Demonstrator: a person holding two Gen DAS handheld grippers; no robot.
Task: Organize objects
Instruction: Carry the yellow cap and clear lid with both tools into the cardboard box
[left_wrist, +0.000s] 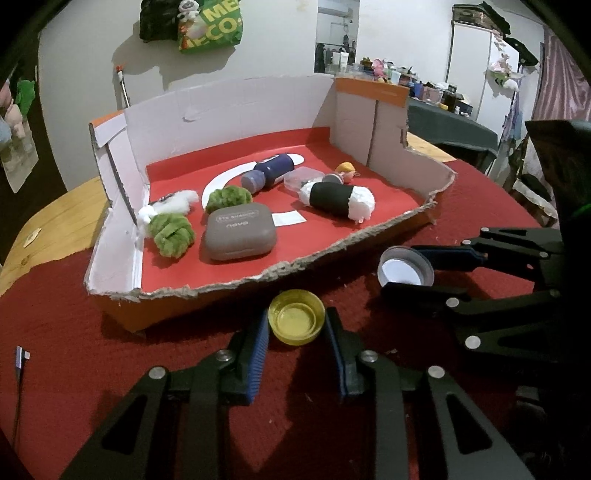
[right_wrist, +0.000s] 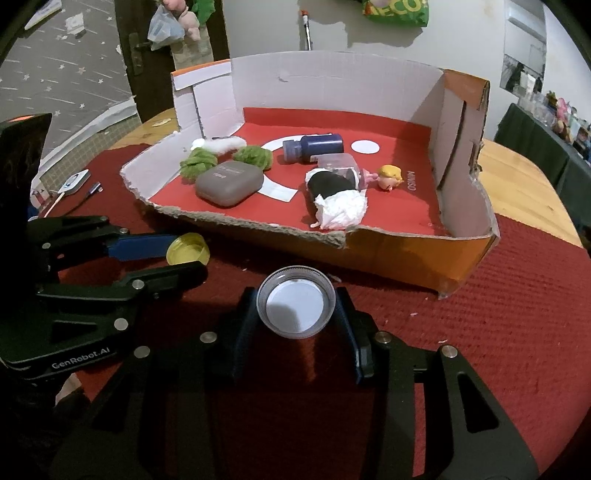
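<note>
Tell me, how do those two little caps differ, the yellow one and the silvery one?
The yellow cap is see-through plastic all over; the silver cap has a ridged metallic rim and a white inside. The yellow one sits between the left tool fingers, the silver one between the right tool fingers. Both are round, open side up, outside the cardboard box.

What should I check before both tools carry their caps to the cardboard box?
1. Left tool grips the yellow plastic cap on both sides: ok.
2. Right tool grips the silver metal cap on both sides: ok.
3. Caps lifted off the red cloth: cannot tell.
4. The two tools are apart: ok.
5. Torn front edge of the orange cardboard box is low enough to pass over: ok.
6. Free red floor in the box: ok, near the right wall.
</note>
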